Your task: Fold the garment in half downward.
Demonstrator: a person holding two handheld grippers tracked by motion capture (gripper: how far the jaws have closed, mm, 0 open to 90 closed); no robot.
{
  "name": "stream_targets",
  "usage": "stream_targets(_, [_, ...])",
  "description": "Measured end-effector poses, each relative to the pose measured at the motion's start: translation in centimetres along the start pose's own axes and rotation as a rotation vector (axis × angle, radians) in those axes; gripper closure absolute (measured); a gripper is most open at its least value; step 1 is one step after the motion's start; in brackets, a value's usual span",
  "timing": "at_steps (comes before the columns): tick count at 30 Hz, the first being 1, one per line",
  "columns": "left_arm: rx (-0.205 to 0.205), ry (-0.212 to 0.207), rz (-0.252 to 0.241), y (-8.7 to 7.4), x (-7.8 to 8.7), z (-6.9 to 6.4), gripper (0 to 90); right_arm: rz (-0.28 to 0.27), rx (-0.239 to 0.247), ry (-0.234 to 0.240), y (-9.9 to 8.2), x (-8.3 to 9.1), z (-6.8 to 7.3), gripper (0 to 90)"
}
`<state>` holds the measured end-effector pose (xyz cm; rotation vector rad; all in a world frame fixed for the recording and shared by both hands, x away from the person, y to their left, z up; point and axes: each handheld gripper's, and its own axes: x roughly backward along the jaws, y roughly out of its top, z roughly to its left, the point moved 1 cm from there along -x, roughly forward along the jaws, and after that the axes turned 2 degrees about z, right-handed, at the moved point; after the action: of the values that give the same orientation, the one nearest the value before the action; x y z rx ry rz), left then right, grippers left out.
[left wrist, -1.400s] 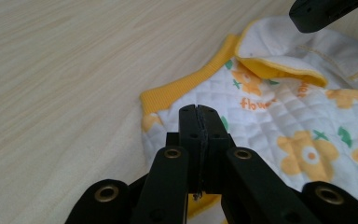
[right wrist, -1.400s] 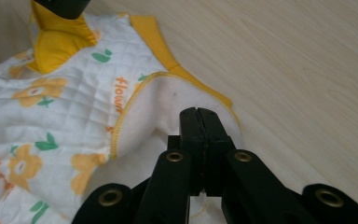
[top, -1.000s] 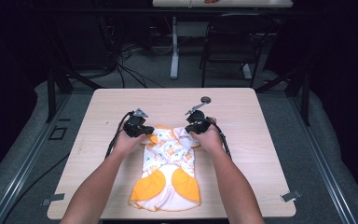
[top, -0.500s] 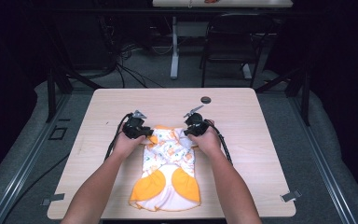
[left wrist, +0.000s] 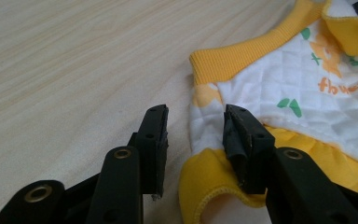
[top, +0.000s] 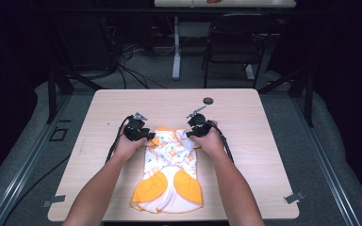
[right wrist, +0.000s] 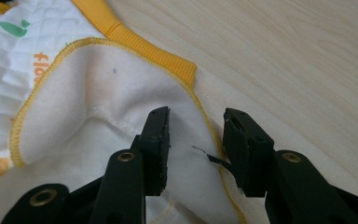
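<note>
The small yellow-and-white garment lies flat at the near middle of the bench, and at its far end the left claw and right claw have just been opening, jaws apart over loose cloth, so a fold looks freshly released and the next move calls for a new grip

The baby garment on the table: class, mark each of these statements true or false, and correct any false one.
1. The baby garment lies on the wooden table. True.
2. The left gripper is clamped shut on the cloth. False: its jaws have just been opening and stand apart, with cloth between them unpressed.
3. The right gripper is open. True.
4. The garment's trim is blue. False: it is orange-yellow.
5. A small dark round disc lies on the table beyond the grippers. True.
</note>
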<state>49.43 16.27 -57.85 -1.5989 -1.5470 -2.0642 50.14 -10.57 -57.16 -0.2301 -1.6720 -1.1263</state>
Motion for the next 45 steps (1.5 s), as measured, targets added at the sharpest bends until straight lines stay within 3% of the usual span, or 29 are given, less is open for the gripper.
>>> stream_targets(1, [0.013, 0.01, -0.035, -0.1, -0.3, 0.0, 58.9, 0.021, 0.014, -0.001, 0.1, 0.1, -0.1, 60.1])
stream_targets(5, [0.04, -0.003, -0.035, -0.2, -0.3, 0.3, 55.2, 0.014, -0.005, 0.006, -0.1, 0.1, -0.2, 60.1])
stream_targets(7, [0.025, -0.016, -0.035, -0.2, -0.3, 0.2, 58.3, 0.012, -0.014, 0.011, -0.1, 0.1, -0.3, 62.2])
stream_targets(13, [0.031, -0.025, -0.039, -0.2, -0.4, 0.1, 64.6, 0.006, -0.037, 0.039, -0.3, 0.1, -0.3, 66.1])
stream_targets(15, [0.03, -0.046, -0.035, -0.2, -0.4, -0.1, 73.8, -0.003, -0.045, 0.059, -0.4, 0.1, -0.3, 70.6])
stream_targets(30, [-0.004, -0.026, -0.032, -0.1, -0.4, -0.7, 81.7, 0.013, -0.007, 0.084, -0.3, 0.2, 0.2, 84.4])
stream_targets(34, [-0.006, -0.015, -0.028, -0.1, -0.4, -0.8, 84.1, -0.02, -0.002, 0.064, -0.6, 0.2, 0.4, 86.7])
stream_targets(35, [-0.007, -0.015, -0.027, -0.1, -0.4, -0.8, 84.1, -0.059, -0.037, 0.062, -0.9, 0.0, 0.6, 87.0])
stream_targets(36, [-0.004, -0.016, -0.026, 0.0, -0.4, -0.8, 84.2, -0.036, -0.009, 0.071, -0.8, 0.2, 0.3, 87.1])
stream_targets(38, [0.001, -0.019, -0.019, 0.0, -0.3, -0.8, 84.6, -0.056, -0.036, 0.071, -0.9, 0.1, 0.4, 87.2])
stream_targets(39, [0.004, -0.014, -0.02, 0.1, -0.3, -0.8, 84.7, -0.013, 0.003, 0.065, -0.7, 0.4, 0.4, 87.3])
stream_targets(45, [-0.004, -0.006, -0.027, 0.4, 0.2, -1.0, 85.2, -0.016, 0.032, 0.043, -0.3, 1.0, 0.6, 87.5])
